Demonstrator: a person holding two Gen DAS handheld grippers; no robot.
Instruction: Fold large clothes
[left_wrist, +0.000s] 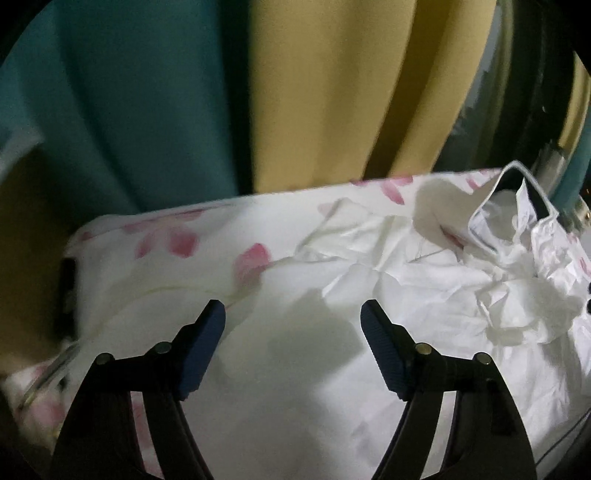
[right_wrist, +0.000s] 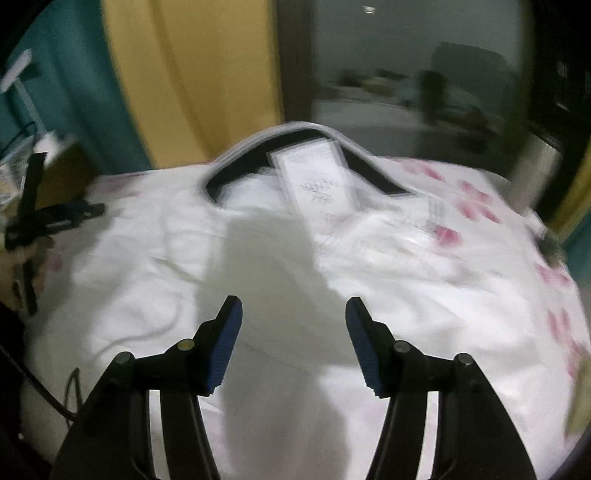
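White garment (right_wrist: 258, 236) lies crumpled on floral bedsheet (right_wrist: 480, 206), far edge free

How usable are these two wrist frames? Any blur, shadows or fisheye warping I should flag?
Left wrist view: dim room, curtains smeared by motion blur, fisheye vignette at the corners, the left tool casting a soft shadow on the white garment. Right wrist view: stronger blur across the collar and window, bed edge bowed by the lens, a dark shadow ahead of the right tool.
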